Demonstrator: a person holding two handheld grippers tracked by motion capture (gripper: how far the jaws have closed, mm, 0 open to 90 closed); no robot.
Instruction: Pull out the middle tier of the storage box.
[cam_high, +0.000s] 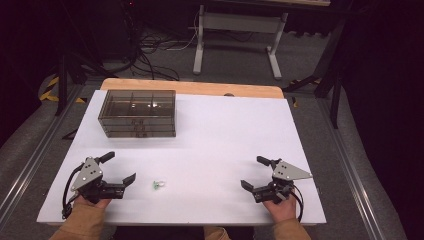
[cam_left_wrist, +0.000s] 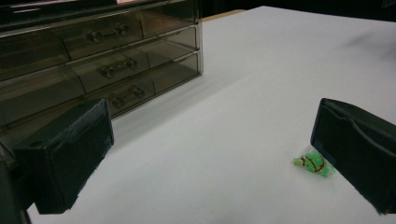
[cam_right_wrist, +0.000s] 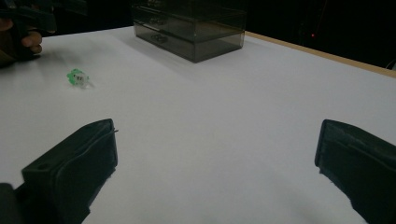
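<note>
A: From the high view, the left tongs (cam_high: 121, 172) sit near the counter's (cam_high: 220, 130) front-left corner, jaws spread and holding nothing. The small green trinket (cam_high: 158, 185) lies just beside them, toward the front edge. The right tongs (cam_high: 257, 175), also spread and empty, rest near the front-right corner, well apart from it.

B: And the smoky drawer box (cam_high: 138, 113) stands at the back-left corner. What worries you?

A: In the left gripper view the trinket (cam_left_wrist: 314, 163) lies beside the right-hand jaw, not between the two. Closing now would likely nudge it away rather than pinch it.

B: It looks light and slippery, so it could skid.

A: In the right gripper view it (cam_right_wrist: 77, 77) lies far off, near the other hand (cam_right_wrist: 21, 42); that side can't steady it.
</note>
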